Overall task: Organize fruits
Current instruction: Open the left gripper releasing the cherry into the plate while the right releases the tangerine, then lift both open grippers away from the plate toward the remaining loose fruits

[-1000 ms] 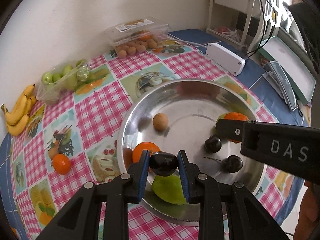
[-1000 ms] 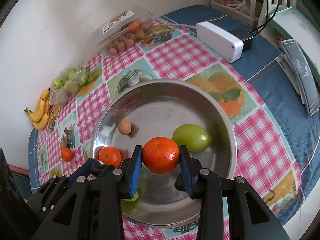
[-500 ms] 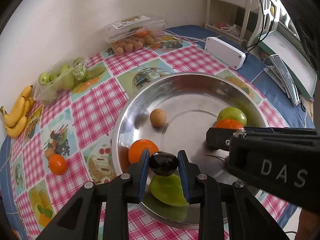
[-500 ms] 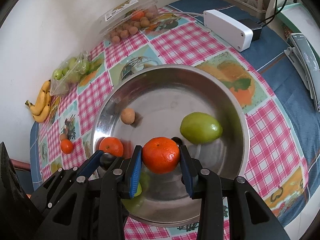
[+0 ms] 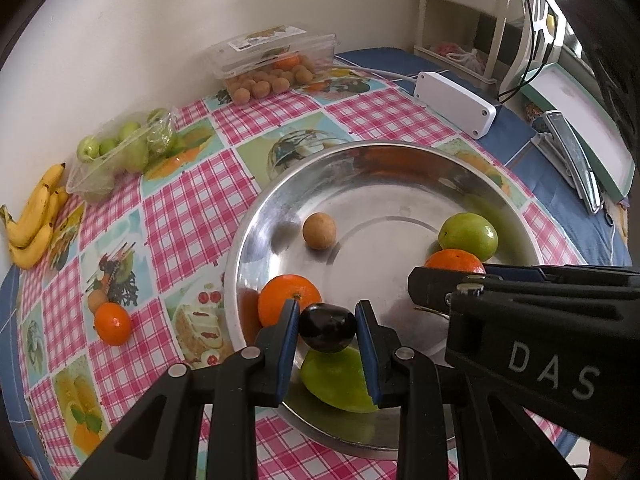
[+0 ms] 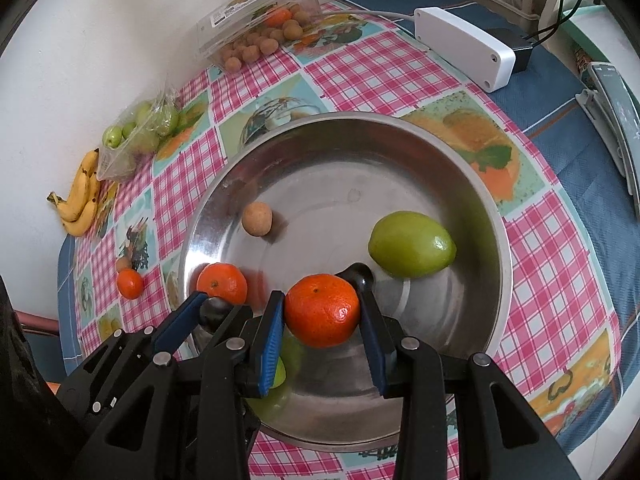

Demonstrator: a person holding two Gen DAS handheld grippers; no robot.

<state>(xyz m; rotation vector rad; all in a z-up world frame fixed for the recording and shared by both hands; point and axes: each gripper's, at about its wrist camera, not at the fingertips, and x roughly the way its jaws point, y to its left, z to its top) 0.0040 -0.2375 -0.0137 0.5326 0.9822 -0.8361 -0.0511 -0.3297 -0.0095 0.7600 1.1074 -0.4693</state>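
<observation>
You are still squeezing the small dark round plum (image 5: 328, 327) in your left claw (image 5: 327, 334) and the round orange mandarin (image 6: 322, 310) in your right claw (image 6: 323, 322). Both claws are rising above the big shiny metal bowl (image 6: 460, 168), so the two fruits are leaving it, perhaps for sorting, while the green fruit (image 6: 412, 245) ahead of the right claw is waiting.

Shiny metal bowl (image 6: 496, 216), glossy checked tablecloth (image 5: 188, 216), clear plastic clamshell box (image 5: 276, 52), matt black plastic gripper arms, glossy dark plum (image 5: 328, 327)
</observation>
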